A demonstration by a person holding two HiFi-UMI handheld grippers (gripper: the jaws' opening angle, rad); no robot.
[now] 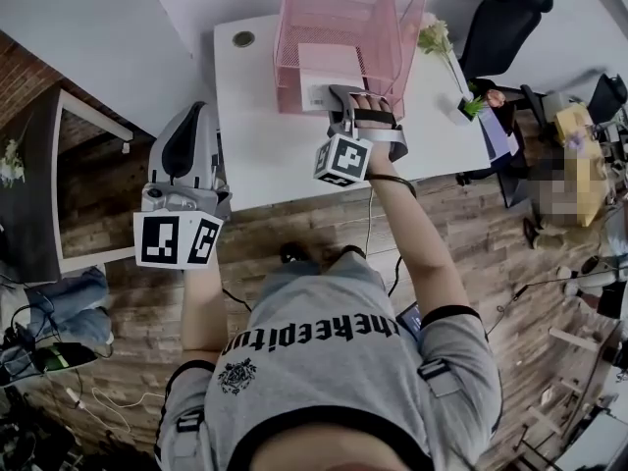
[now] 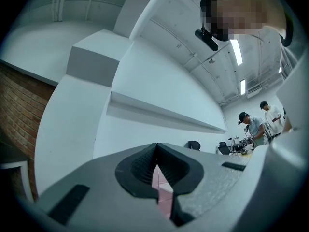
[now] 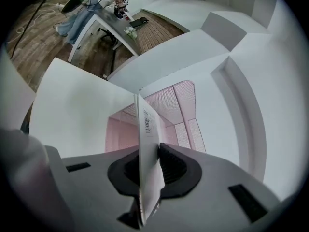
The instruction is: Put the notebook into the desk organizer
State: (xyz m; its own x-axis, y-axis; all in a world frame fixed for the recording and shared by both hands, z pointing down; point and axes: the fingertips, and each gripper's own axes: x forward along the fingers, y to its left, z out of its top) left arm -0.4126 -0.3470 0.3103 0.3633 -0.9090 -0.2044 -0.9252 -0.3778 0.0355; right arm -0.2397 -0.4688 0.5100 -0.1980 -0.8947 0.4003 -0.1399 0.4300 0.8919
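as it is held flat, the notebook [image 1: 329, 75] points into the organizer [image 1: 392, 27].

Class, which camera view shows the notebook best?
The head view: the notebook shows its flat white face at the mouth of the pink organizer. The right gripper view shows it edge-on, barcode visible, clamped in the right gripper. The left gripper view does not show it.

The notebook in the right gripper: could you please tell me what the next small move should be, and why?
Probably ease the right gripper slightly forward and down: it is shut on the notebook, held on edge, and the pink desk organizer stands open just ahead, the notebook seemingly not fully inside yet.
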